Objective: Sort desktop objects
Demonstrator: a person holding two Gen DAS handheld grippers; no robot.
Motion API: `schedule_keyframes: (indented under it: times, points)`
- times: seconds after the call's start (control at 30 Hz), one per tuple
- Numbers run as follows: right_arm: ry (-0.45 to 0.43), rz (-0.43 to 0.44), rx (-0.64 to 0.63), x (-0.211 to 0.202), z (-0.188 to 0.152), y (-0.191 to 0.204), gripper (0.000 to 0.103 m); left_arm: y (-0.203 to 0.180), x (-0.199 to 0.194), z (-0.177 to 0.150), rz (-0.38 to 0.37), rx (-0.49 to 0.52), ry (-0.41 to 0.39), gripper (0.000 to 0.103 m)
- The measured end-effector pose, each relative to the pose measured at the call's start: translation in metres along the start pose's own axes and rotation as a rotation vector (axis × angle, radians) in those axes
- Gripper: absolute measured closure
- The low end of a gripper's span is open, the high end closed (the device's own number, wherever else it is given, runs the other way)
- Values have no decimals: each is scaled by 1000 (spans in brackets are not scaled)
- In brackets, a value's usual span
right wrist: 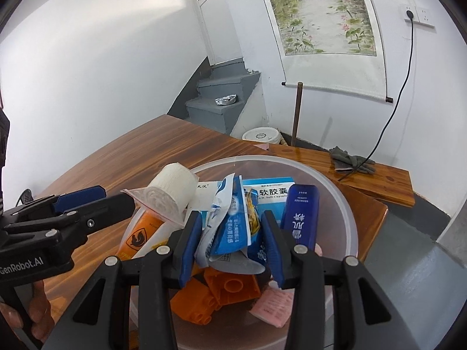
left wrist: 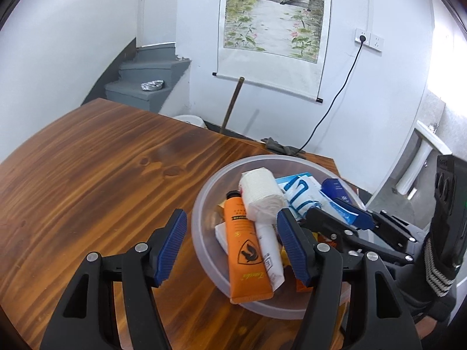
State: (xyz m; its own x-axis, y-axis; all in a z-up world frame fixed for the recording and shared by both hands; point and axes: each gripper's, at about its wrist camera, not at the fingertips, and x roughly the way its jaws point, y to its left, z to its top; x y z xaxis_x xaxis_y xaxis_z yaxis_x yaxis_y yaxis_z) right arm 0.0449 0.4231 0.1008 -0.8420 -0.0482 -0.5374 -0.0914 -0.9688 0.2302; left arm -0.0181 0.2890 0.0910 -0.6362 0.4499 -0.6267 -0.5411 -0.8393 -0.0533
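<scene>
While I am holding my right tongs (right wrist: 230, 245) down inside the clear plastic bowl (right wrist: 347, 213), their blue pads are pressing on either side of a crumpled blue-and-white sachet (right wrist: 226, 227), so they are gripping it. Just right of the sachet a dark blue tube (right wrist: 300, 215) is leaning upright against the bowl wall, and behind them a blue medicine box (right wrist: 268, 191) is lying flat. Beneath the pads, orange plastic blocks (right wrist: 221, 288) and a pink slip (right wrist: 273, 309) are sitting at the bottom.

My left tongs (left wrist: 232, 246) are standing wide open over the bowl's near-left rim (left wrist: 201, 204), one pad above the wooden table (left wrist: 96, 163) and the other over the contents, closing on nothing. Between them an orange tube (left wrist: 246, 250) and a white tube (left wrist: 270, 253) are lying side by side, with a white gauze roll (left wrist: 261, 192) resting on top.

Beyond the bowl, grey gloves (right wrist: 351, 160) are lying on a wooden plank (right wrist: 391, 180), and a scroll painting (left wrist: 274, 14) is hanging on the wall.
</scene>
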Motion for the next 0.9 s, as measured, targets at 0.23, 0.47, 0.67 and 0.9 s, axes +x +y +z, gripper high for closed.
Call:
schedule_keyframes:
  times: [0.23,0.47,0.67,0.9]
  points:
    - [-12,-5,20,-12,-1,9,56,3,-11,-1,74,27,-31,26]
    - [-12,0,21,-17,-4,25,38,20,-20,-6,111,-9,-41,24]
    - [-20,6,10,-18,-5,35,22,47,-21,-7,114,-103,-19,24]
    - [68,-75,-138,8,-14,64,20,63,-23,-12,148,-161,-11,24]
